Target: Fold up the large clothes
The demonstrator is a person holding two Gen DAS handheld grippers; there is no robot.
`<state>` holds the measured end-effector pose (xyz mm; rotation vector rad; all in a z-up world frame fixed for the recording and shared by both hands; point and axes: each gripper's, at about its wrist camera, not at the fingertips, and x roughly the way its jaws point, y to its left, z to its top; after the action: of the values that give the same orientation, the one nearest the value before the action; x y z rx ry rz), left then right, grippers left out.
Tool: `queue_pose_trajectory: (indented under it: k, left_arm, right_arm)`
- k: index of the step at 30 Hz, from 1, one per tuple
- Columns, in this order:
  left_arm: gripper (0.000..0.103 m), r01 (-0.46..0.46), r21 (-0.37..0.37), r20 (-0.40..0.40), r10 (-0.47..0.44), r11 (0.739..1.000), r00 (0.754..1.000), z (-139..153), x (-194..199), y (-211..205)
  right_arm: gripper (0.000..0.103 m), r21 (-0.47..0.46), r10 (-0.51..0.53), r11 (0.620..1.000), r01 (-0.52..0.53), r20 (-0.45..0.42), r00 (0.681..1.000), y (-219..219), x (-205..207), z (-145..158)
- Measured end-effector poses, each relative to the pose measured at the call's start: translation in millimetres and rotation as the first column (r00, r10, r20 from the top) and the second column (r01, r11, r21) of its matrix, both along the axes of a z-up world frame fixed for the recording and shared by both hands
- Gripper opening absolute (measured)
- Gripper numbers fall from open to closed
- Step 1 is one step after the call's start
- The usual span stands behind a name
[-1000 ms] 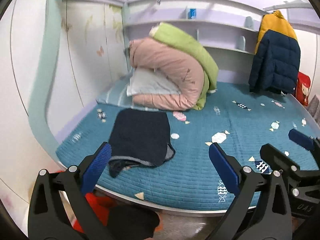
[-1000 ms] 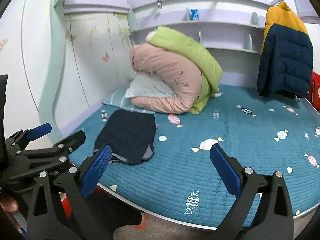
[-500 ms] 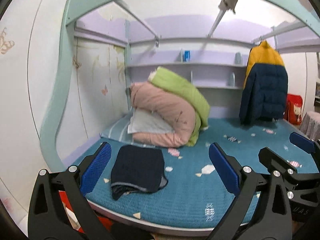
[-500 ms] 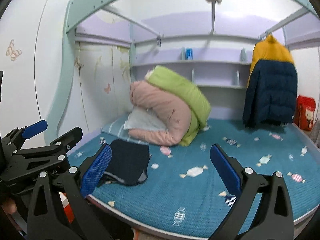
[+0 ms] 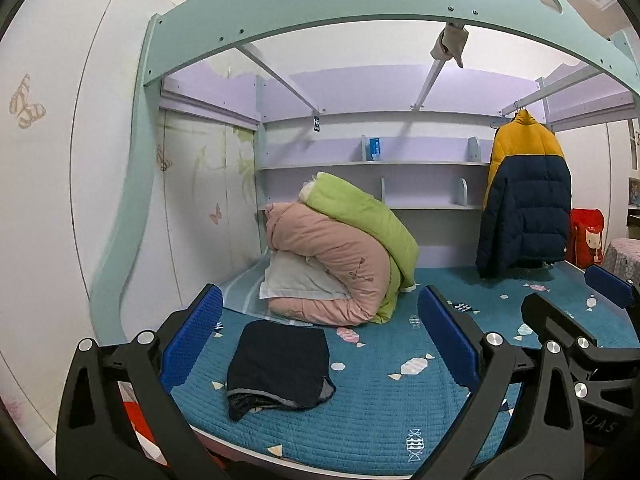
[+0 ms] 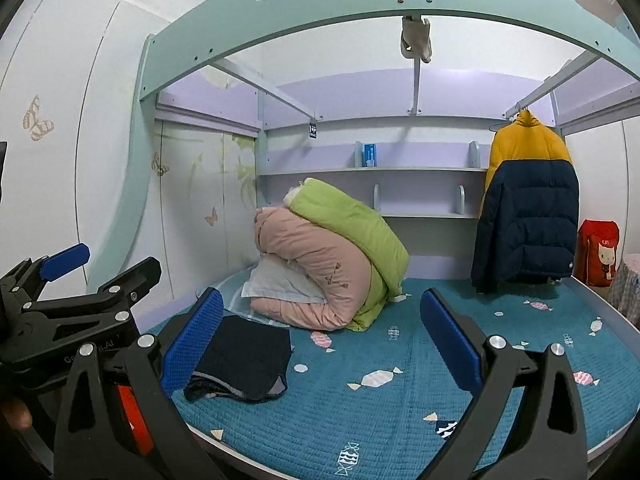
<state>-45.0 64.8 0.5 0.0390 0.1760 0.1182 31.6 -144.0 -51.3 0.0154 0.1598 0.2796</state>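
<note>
A dark navy garment (image 5: 278, 362) (image 6: 244, 360) lies folded into a flat stack near the front left of the teal bed (image 5: 400, 420) (image 6: 400, 412). My left gripper (image 5: 320, 344) is open, held back from the bed's front edge, nothing between its blue pads. My right gripper (image 6: 320, 344) is open too and empty, beside the left one. In the right wrist view the left gripper (image 6: 86, 276) shows at the left edge. A yellow and navy puffer jacket (image 5: 524, 200) (image 6: 528, 208) hangs from a rail at the back right.
Rolled pink and green quilts (image 5: 340, 256) (image 6: 328, 260) with a pale pillow are piled at the bed's back left. Shelves (image 5: 380, 166) line the far wall. A mint bunk frame (image 5: 360, 28) arches overhead. A red bag (image 5: 586, 236) stands at the right.
Both grippers have tilted up and drawn back from the bed, so the bunk frame now fills the top of each view. The folded garment has not moved.
</note>
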Motion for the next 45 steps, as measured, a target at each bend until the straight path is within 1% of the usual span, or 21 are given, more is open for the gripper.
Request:
queue_pose_trajectory:
  k: [15,20,45]
  left_arm:
    - [0.098,-0.008,0.005,-0.007,0.008,1.000,1.000,0.4,0.3,-1.5]
    - [0.098,-0.010,0.013,0.004,0.010,1.000,1.000,0.9,0.5,-0.2]
    - [0.098,-0.009,0.020,-0.005,0.009,1.000,1.000,0.3,5.4,6.7]
  right_arm:
    - [0.095,0.006,-0.006,1.000,0.006,-0.014,1.000,-3.5,0.2,0.1]
    - [0.095,0.009,-0.004,1.000,0.004,-0.018,1.000,-4.5,0.6,0.2]
    - [0.095,0.017,-0.011,1.000,0.012,-0.036,0.999,2.5,0.8,1.4]
